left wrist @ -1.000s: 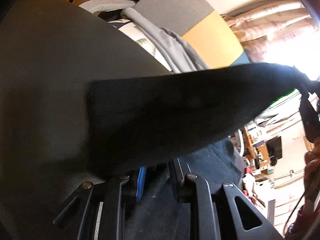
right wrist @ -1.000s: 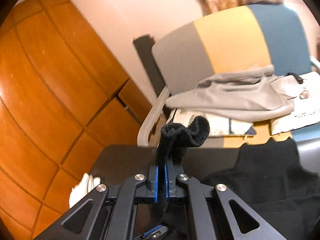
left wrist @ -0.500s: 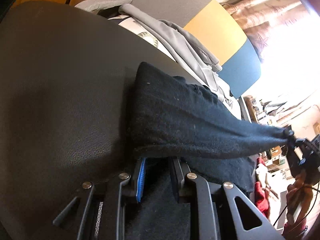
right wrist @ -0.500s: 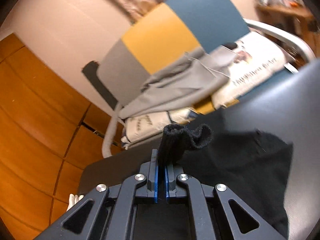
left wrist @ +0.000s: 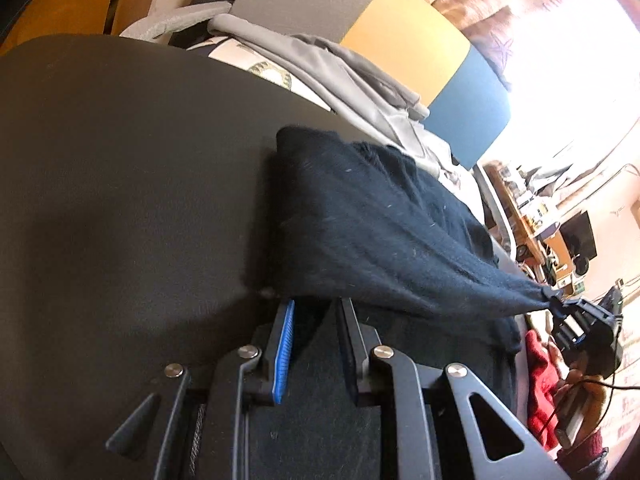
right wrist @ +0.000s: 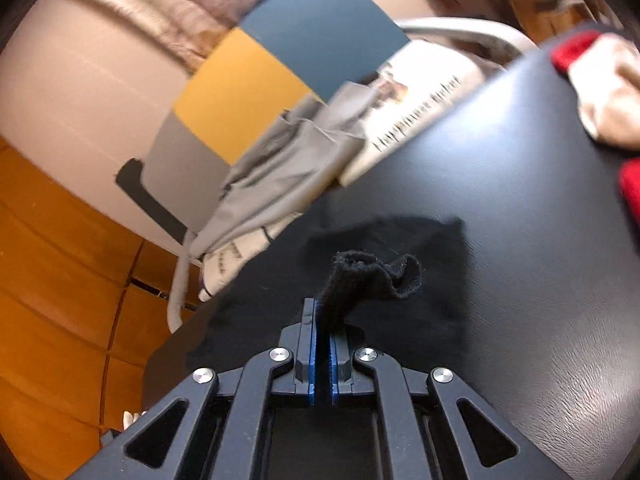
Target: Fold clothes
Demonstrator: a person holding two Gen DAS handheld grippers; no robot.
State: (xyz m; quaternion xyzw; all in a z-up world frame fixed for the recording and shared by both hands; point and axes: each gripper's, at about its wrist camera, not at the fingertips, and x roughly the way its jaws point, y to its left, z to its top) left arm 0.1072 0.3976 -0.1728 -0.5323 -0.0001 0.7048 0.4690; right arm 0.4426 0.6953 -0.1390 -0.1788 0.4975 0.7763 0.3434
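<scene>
The black top (left wrist: 360, 220) lies partly on the dark table (left wrist: 120, 200), w/ one end stretched taut between the two grippers. Right gripper (right wrist: 322, 320) is clamped tight on a bunched corner of it, a curl of knit poking up past the pads. Left gripper (left wrist: 312, 316) sits part open, fabric draped over and between its fingers (left wrist: 283, 344); can't tell whether the pads actually pinch it or it just rides on top. Risk as I see it: if that left hold is loose, the pull from the right could drag the edge out and the fold would land crooked or bunch up. The right has only a small wad, so it might slip too. The taut span could also sweep into the grey garment (left wrist: 340, 68) on the chair (left wrist: 400, 40) just behind the table. Hard to read: black on black, so the top's outline in the right view is mushy & blurred; its far edge is hidden under the raised flap; the window glare washes out the room's right side.
</scene>
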